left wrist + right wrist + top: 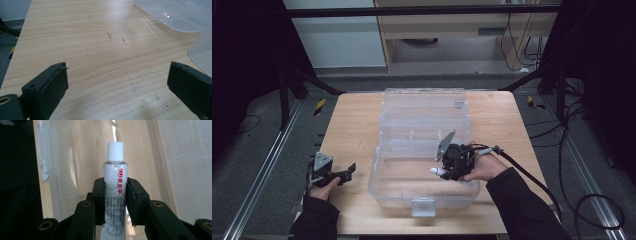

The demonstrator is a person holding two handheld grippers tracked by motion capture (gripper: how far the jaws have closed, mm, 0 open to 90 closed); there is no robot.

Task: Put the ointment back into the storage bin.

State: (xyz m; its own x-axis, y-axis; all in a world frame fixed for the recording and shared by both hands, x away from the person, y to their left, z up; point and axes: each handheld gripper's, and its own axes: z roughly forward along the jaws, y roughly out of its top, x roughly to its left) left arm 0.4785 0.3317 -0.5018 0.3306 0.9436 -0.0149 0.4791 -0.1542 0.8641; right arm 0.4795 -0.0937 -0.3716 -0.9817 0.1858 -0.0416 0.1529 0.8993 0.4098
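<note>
In the high view, the right gripper (443, 172) is in the lower middle of the frame, above the near part of an open clear plastic box (422, 197) that stands on the wooden desk (352, 125). This gripper is closed on a small white tube (437, 171), and the cap end of the tube sticks out toward the left of the frame. In the right gripper view, the tube (115, 177) stands in the centre between the two black jaws, which press on its body from both sides; its ribbed white cap (115, 151) is above the jaws, and red letters run along its side. Behind it are the clear walls of the box (50, 165). The left gripper (343, 175) is at the lower left of the high view, beside the box and apart from it. In the left gripper view its jaws stand wide apart, with bare desk (100, 62) between them.
</note>
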